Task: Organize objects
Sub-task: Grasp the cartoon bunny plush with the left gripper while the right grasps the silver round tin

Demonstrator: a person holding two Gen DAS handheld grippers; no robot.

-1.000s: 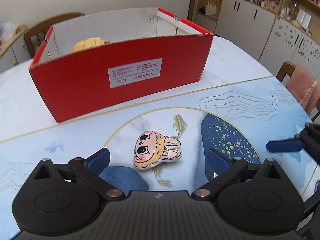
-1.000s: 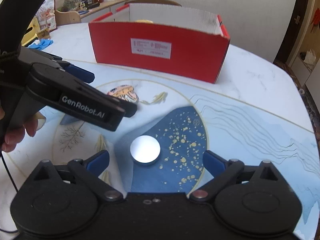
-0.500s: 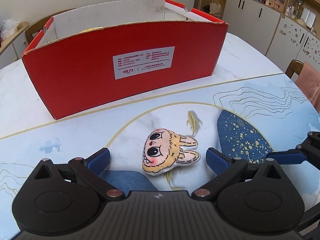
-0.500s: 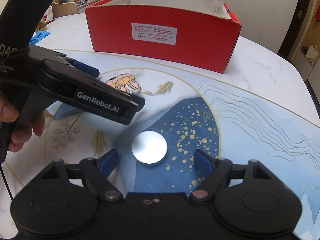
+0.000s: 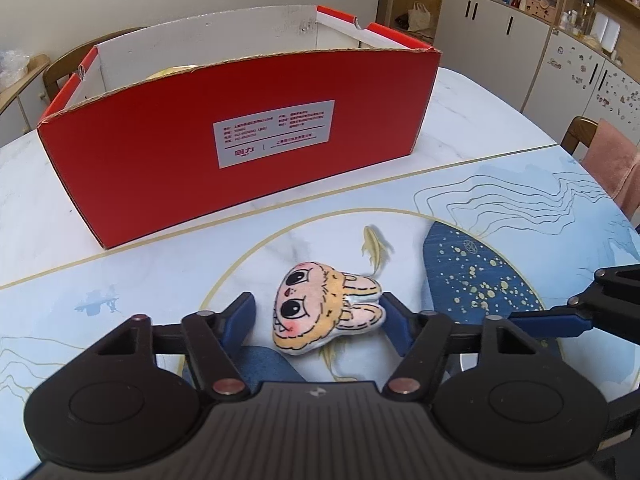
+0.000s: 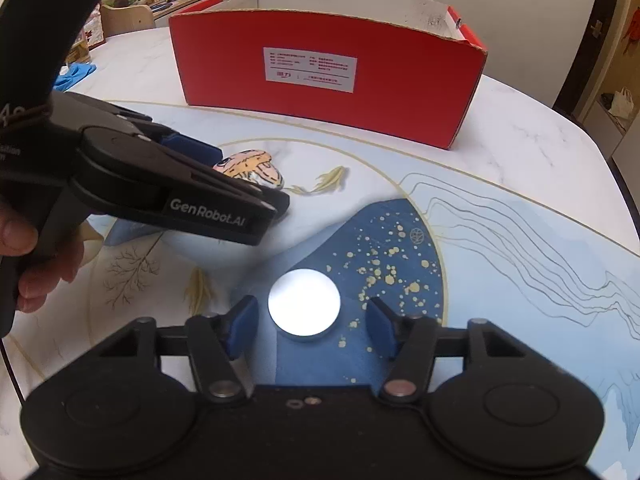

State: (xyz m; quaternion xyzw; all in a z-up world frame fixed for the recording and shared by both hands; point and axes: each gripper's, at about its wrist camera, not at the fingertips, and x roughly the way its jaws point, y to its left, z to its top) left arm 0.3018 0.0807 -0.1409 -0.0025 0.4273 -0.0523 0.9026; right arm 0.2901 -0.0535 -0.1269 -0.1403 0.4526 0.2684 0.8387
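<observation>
While the red box (image 5: pixel 240 168) stands open on the table (image 5: pixel 480 128) with only a yellowish lump (image 5: pixel 172 71) peeking inside, both tongs have just been closing. Left gripper (image 5: pixel 316 320) brackets the bunny plush (image 5: pixel 320 316), the right pad touching its ears, the left short of it. Right gripper (image 6: pixel 308 322) straddles the white disc (image 6: pixel 304 302), gaps either side.

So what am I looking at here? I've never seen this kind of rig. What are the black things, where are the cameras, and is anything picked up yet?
There is no robot: a person holds a hand-held two-finger gripper in each hand, and each picture comes from a camera on one gripper, looking along its blue fingers. The left gripper straddles a plush bunny face lying on the patterned table. The right gripper straddles a round white disc. Both sets of jaws have just been closing, but gaps still show, so nothing is gripped yet. Behind stands an open red box, with something yellowish inside, barely visible.
</observation>
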